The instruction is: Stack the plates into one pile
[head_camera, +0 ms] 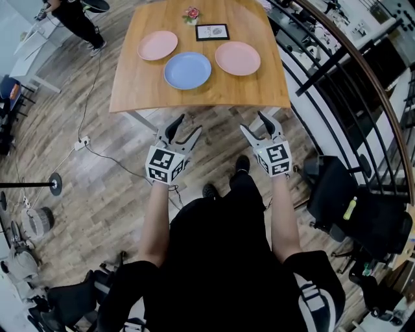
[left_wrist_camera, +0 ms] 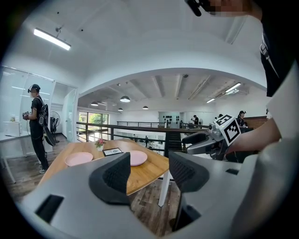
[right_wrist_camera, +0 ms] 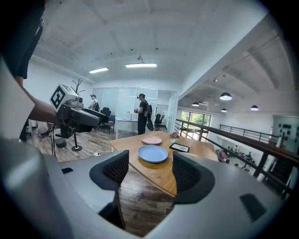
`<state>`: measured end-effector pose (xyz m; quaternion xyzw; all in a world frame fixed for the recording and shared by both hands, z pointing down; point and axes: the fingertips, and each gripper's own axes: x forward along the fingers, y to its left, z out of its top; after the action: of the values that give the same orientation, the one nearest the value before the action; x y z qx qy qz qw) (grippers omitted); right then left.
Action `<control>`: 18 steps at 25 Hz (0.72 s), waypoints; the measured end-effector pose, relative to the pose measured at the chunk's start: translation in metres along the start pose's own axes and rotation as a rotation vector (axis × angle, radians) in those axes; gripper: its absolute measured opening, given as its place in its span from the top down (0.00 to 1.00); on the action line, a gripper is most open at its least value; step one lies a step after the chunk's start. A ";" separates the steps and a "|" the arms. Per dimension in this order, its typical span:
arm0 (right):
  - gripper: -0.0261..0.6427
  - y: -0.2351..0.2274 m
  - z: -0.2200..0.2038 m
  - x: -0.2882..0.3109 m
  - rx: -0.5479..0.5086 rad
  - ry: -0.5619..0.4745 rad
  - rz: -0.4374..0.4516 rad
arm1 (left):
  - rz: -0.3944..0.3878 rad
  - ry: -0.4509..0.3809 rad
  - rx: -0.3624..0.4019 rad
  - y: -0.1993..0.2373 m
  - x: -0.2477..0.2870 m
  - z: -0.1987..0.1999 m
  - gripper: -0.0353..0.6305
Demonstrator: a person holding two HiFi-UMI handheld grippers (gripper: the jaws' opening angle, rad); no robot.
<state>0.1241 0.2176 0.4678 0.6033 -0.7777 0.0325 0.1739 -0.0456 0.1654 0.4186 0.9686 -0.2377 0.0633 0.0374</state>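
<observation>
In the head view, the left hand-held gripper (head_camera: 188, 124) and the right hand-held gripper (head_camera: 253, 122) are both held just short of the near edge of the table (head_camera: 130, 97). Both have their jaws wide apart and hold nothing. No plate is stacked yet. The blue plate (head_camera: 187, 70) lies near the near edge. The left pink plate (head_camera: 157, 45) sits toward the left edge and the right pink plate (head_camera: 237, 58) toward the right edge. All three lie flat and apart from each other.

We think a flat plate is hard to pinch. A jaw may bump the rim and push the plate along instead of getting under it. The right pink plate could then slide toward the right edge. A small flower pot (head_camera: 190, 14) and a framed card (head_camera: 212, 32) stand by the far edge, and a long reach could knock them. A cable (head_camera: 97, 155) lies on the floor near the near left corner, so a foot could catch on it.

In the left gripper view, the jaws gape with only floor and table between them. The blue plate seems to be hidden behind a jaw, so we cannot be sure where it is.

In the right gripper view, the jaws are wide too, and the blue plate shows in the gap, still well off. If a plate is held crooked, it could slip and crack the one below.
</observation>
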 end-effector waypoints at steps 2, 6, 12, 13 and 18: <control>0.50 -0.001 -0.003 0.000 0.001 0.005 -0.005 | 0.001 0.003 -0.001 0.001 0.001 -0.002 0.56; 0.50 -0.008 -0.006 0.005 0.019 0.000 -0.008 | 0.004 0.001 0.009 0.005 0.006 0.000 0.56; 0.51 -0.018 -0.003 0.019 0.047 -0.021 0.022 | 0.026 -0.002 0.013 0.012 0.016 0.004 0.56; 0.51 -0.019 -0.002 0.022 0.043 -0.023 0.030 | 0.031 -0.005 0.012 0.014 0.018 0.004 0.56; 0.51 -0.029 0.000 0.040 0.024 -0.022 0.055 | 0.055 -0.014 0.007 0.024 0.029 0.008 0.56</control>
<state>0.1434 0.1729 0.4759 0.5842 -0.7953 0.0399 0.1572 -0.0305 0.1306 0.4155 0.9622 -0.2644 0.0583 0.0308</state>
